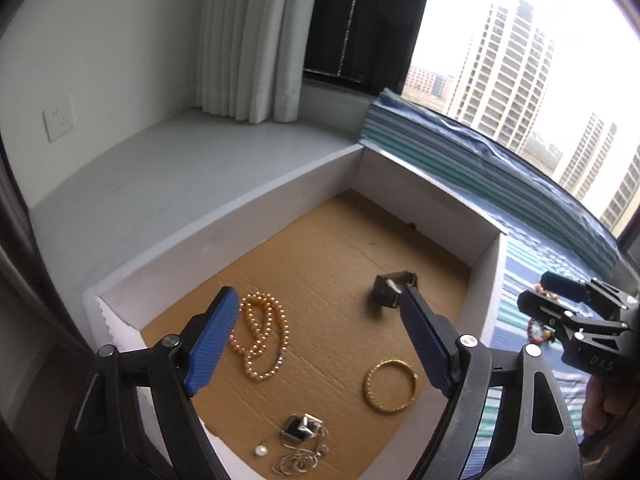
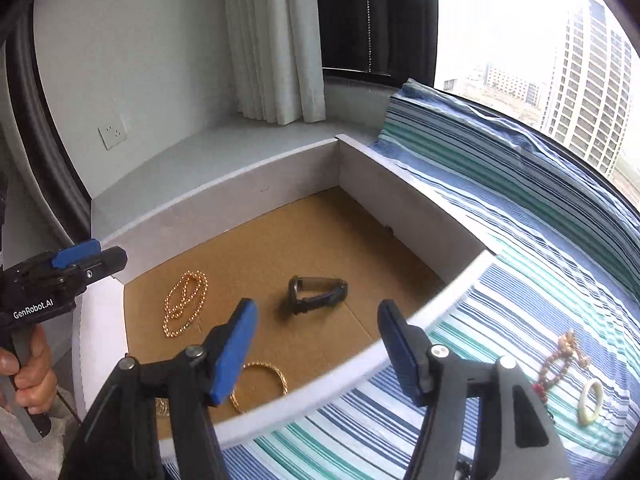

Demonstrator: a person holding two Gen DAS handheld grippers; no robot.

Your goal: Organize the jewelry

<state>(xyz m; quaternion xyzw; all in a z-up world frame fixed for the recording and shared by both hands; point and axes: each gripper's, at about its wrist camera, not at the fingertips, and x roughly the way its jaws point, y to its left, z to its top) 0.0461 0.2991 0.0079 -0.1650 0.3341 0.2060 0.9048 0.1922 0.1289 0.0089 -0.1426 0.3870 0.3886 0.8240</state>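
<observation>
Left gripper [image 1: 316, 304] and right gripper [image 2: 314, 310] hover over box [image 2: 256, 174] w/ jaws apart — gold bangle [image 1: 391, 385] inside.

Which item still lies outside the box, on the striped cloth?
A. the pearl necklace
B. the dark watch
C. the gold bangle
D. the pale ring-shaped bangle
D: the pale ring-shaped bangle rests on the blue-and-green striped cloth, beyond the wall of the white cardboard-floored box.
</observation>
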